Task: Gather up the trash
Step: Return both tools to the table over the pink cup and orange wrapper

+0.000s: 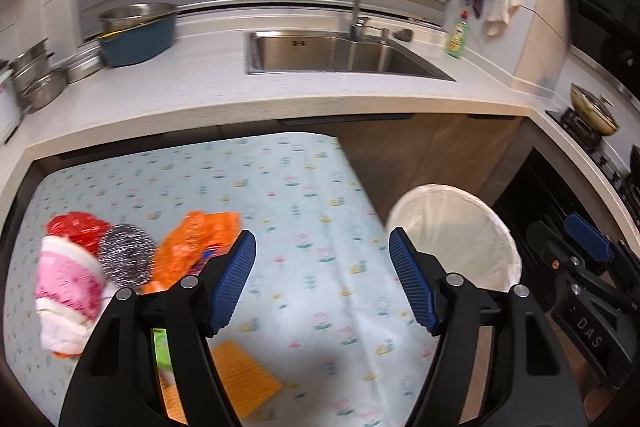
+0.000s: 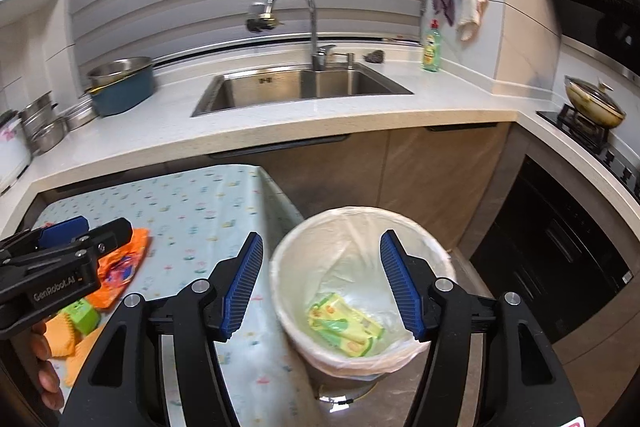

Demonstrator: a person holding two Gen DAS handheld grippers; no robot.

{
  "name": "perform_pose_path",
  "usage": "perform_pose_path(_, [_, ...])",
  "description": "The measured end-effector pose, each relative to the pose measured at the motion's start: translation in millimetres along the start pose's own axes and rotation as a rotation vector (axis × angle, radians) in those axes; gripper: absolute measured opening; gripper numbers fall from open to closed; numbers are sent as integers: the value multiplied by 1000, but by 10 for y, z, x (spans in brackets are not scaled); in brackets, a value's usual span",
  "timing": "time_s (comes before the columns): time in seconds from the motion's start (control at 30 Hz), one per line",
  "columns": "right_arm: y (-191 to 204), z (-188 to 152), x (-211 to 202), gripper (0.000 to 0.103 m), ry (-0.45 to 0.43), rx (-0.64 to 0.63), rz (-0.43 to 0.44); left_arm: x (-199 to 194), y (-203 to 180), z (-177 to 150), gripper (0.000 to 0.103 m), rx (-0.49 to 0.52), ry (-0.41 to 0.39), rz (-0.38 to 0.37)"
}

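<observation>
Your right gripper (image 2: 322, 283) is hovering over the lined bin (image 2: 440, 259), fingers spread wide and holding nothing, while a yellow-green wrapper (image 2: 344, 327) is lying at the bottom; that drop looks done. Your left gripper (image 1: 322, 283) is hanging over the flowered tablecloth (image 1: 280, 187), also wide apart and empty. Trash is waiting to its left: orange bag (image 1: 192, 247), pink packet (image 1: 66, 287), steel scourer (image 1: 126, 255). Next, swing left and close on the orange bag

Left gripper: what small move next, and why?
Probably shift the left gripper leftward onto the crinkled orange plastic wrapper. Its jaws stand open and empty over bare floral tablecloth, while the right gripper hangs open above the white lined bin, its yellow-green packet already inside.
</observation>
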State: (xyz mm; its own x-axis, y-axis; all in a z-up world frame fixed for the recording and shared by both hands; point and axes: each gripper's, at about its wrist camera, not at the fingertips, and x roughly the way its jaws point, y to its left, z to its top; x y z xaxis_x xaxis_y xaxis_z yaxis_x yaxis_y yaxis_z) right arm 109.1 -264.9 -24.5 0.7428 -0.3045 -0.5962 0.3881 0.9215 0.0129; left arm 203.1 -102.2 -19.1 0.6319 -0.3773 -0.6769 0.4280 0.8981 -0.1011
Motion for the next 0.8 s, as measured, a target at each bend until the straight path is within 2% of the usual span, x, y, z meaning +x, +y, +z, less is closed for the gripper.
perform_pose_path(0.07, [160,-26,-55,59,0,-14,25,-106,163,-31,73,-11,-9,40])
perform_pose_path(0.27, [619,-123,-182,60,11,-49,95,-358,663,-138,74,-50,-4,131])
perform_pose_path(0.4, [894,-189,-251,60,22,-70,136,-489,1033,-258,79,-89,9,178])
perform_pose_path(0.5, [1093,-245,-275,64,31,-80,162,-549,1310,-352,82,-125,20,205])
perform_pose_path(0.67, [1452,-327,-223,64,56,-113,194,-580,1730,-494,89,-184,44,225])
perform_pose_path(0.8, [1714,-371,-101,65,80,-131,215,-521,1982,-540,90,-212,72,225])
